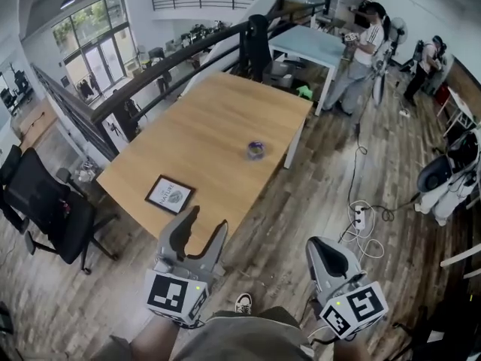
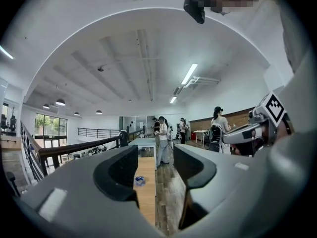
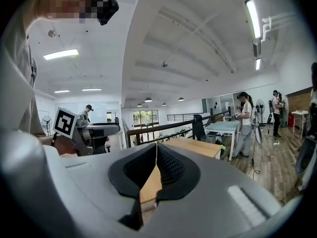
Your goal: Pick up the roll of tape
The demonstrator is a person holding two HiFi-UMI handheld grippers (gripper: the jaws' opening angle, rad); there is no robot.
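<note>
Left hand-held gripper [image 1: 206, 226] gapes empty at the near edge of the counter [image 1: 203, 138]; right hand-held gripper [image 1: 319, 248], jaws together, right of it.

We saw the worktop [image 1: 203, 126] as pale wood with a smooth, matt face. The roll of tape [image 1: 255, 150] looked like glossy, half-clear plastic with a bluish tint. The picture frame [image 1: 170, 194] had a dark matt border around white paper. The floor [image 1: 316, 179] was darker wood in planks, with visible grain and a slight shine. The left hand-held gripper [image 1: 207, 220] and the right hand-held gripper [image 1: 322, 247] had shells of grey matt plastic. Their pads [image 3: 171, 165] were black, and on the right one we noticed a fine rough pattern. The chair [image 1: 45, 201] looked like black cloth.
</note>
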